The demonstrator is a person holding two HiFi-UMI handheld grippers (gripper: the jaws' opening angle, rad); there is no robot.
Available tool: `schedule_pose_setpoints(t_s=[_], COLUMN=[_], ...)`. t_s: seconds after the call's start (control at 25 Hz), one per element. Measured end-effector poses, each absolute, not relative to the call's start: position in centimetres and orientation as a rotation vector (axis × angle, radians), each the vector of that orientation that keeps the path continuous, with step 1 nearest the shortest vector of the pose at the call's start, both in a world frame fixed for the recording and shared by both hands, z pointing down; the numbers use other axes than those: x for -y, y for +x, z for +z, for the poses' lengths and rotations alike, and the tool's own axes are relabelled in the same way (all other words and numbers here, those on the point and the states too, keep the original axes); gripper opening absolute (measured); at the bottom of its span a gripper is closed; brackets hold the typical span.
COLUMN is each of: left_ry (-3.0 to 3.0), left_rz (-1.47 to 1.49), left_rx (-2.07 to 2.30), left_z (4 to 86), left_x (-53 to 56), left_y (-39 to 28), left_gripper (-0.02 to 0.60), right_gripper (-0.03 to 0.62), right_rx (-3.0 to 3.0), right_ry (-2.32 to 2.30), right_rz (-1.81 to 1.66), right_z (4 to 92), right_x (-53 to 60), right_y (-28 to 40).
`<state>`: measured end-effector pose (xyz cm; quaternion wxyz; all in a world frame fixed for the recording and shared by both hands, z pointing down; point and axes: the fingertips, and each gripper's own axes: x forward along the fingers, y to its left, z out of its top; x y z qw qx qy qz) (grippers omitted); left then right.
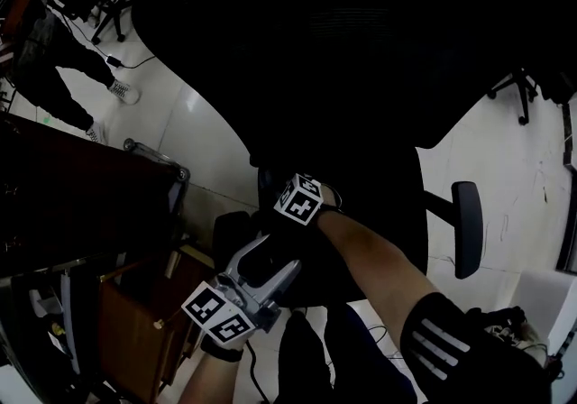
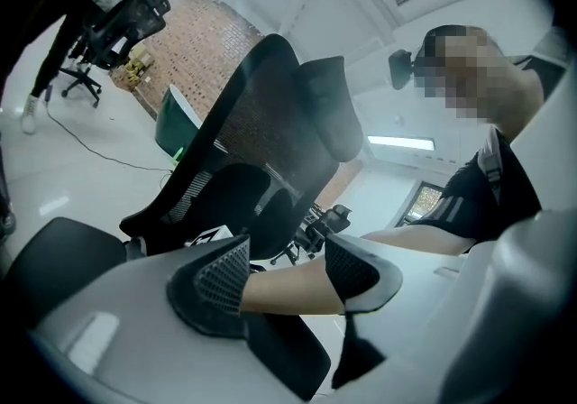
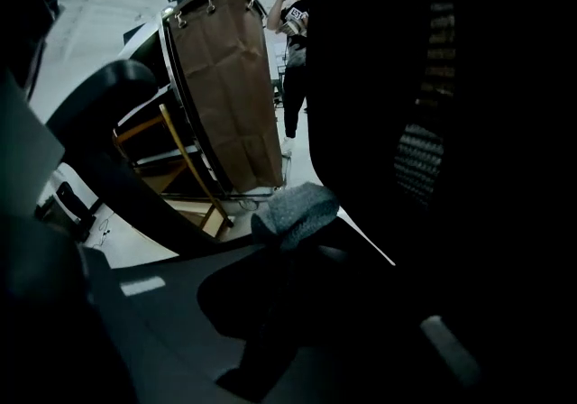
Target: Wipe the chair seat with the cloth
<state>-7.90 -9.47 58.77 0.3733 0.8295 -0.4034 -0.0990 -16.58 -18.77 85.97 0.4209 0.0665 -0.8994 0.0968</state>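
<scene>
Cloth (image 3: 293, 213) bunched in right hand-held gripper (image 3: 303, 242), poking fwd.

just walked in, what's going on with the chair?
A person works at a black office chair with two hand-held grippers. The right hand-held gripper looks shut on a grey cloth, low by the chair; it is too dark to see whether the cloth touches it. The left hand-held gripper is open and empty, alongside.

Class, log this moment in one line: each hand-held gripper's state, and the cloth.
left hand-held gripper: open, empty | right hand-held gripper: shut on grey cloth | chair: black | wiping contact: too dark to tell
</scene>
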Motion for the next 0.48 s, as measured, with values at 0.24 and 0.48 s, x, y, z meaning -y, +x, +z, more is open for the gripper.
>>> schedule_pose_setpoints(t_s=[0.24,0.48], left_ry=[2.128,2.135], left_rz=[-0.242,-0.231], left_rx=[1.020,0.976], left_z=[59.4,58.9], left_x=[9.7,10.2], left_y=[-7.5,-5.5], left_gripper=[0.285,0.285], right_gripper=[0.029,0.029], right_rx=[2.250,2.075], right_ry=[0.170,0.274], right_rz=[0.142,0.167], right_z=[87.1,89.6], right_x=[19.4,21.9], right_y=[-14.8,-3.9])
